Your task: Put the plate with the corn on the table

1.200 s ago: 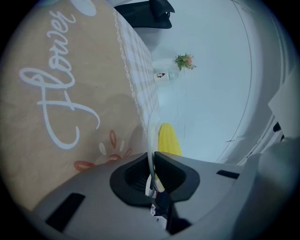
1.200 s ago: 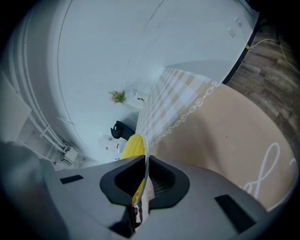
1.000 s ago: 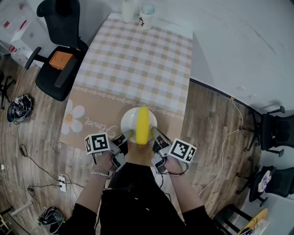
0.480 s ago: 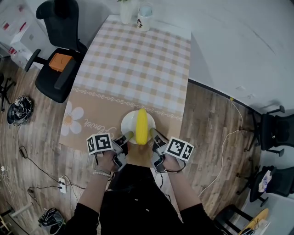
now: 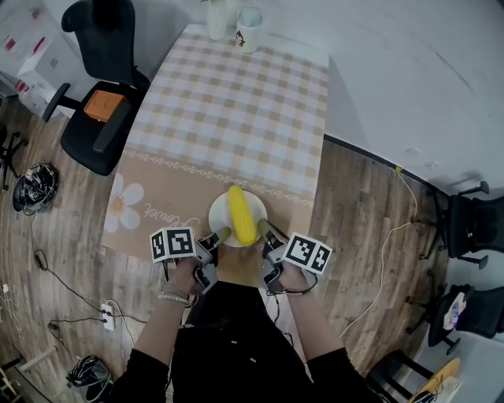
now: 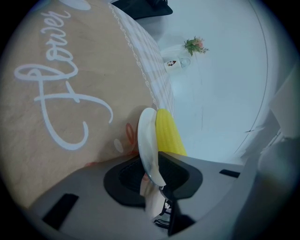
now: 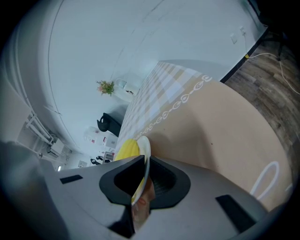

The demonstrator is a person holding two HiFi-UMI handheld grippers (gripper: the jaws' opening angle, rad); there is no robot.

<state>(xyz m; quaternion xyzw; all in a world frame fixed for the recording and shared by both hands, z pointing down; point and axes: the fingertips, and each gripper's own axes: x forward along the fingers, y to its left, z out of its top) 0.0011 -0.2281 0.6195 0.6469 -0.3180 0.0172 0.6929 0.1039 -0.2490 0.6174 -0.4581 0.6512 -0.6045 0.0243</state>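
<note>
Now L gripper (image 5: 222, 234) jaws opening, plate (image 5: 217, 214) rim btwn them. R gripper (image 5: 263, 229) clamped on opposite rim; corn (image 5: 241, 214) lies on plate.

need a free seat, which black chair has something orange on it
The black chair beside the table, at its left edge: an orange item lies on its seat. The other chairs stand off right.

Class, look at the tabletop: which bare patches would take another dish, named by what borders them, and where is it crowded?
Free: the checked cloth between the vase and mug at the far end and the lace line; the beige strip left of the plate. Crowded: the near edge around plate and corn.
</note>
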